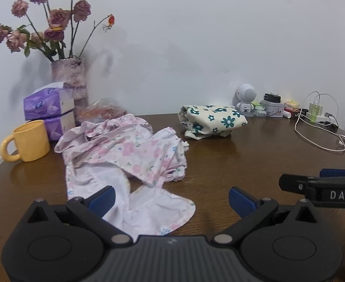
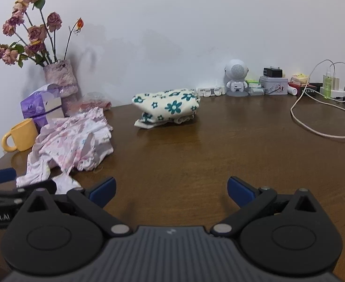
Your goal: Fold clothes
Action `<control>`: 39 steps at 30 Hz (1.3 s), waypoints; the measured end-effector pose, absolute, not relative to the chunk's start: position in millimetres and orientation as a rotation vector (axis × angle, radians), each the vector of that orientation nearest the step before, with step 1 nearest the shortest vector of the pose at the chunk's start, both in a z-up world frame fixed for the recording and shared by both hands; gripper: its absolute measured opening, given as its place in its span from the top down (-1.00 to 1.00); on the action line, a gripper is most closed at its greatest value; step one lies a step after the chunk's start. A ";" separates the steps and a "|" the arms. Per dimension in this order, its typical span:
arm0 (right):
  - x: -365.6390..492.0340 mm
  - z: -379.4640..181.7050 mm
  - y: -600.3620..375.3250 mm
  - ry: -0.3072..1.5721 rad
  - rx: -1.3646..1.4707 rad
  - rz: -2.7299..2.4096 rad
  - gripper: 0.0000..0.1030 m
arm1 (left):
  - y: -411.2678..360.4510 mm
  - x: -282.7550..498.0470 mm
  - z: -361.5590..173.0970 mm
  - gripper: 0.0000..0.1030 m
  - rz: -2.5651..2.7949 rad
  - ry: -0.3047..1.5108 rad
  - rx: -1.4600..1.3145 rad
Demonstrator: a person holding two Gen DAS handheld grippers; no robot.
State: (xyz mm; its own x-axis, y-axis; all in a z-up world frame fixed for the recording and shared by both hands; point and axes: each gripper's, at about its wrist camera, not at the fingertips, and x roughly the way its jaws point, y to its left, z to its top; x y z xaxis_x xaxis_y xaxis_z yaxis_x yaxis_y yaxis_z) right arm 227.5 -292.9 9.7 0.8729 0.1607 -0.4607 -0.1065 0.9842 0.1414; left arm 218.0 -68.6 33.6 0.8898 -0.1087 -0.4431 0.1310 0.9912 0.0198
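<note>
Left wrist view, left claw spread wide above pink garment, right claw wide, empty

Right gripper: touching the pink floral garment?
Apart. The right wrist view shows the right gripper open over bare table, with the pink floral garment lying off to its left, wood visible between them.
</note>
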 end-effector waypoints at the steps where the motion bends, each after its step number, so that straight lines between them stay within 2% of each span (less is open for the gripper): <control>1: 225.2 8.6 -291.6 0.493 0.109 0.145 -1.00 | -66.8 216.6 33.1 -1.00 -0.122 0.463 0.048; 19: 197.0 3.8 -283.9 0.542 0.225 0.307 -1.00 | -40.1 185.0 28.7 -1.00 -0.064 0.441 0.041; 39: 196.5 7.6 -269.1 0.525 0.129 0.249 -1.00 | -39.9 190.2 25.5 -1.00 -0.078 0.485 0.028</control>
State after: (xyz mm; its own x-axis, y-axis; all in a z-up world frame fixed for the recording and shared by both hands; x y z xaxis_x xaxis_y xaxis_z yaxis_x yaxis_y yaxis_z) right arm 196.5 -269.1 7.6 0.8364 0.2670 -0.4787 -0.2013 0.9620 0.1848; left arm 190.2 -39.9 25.5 0.8818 -0.0684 -0.4667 0.0816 0.9966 0.0081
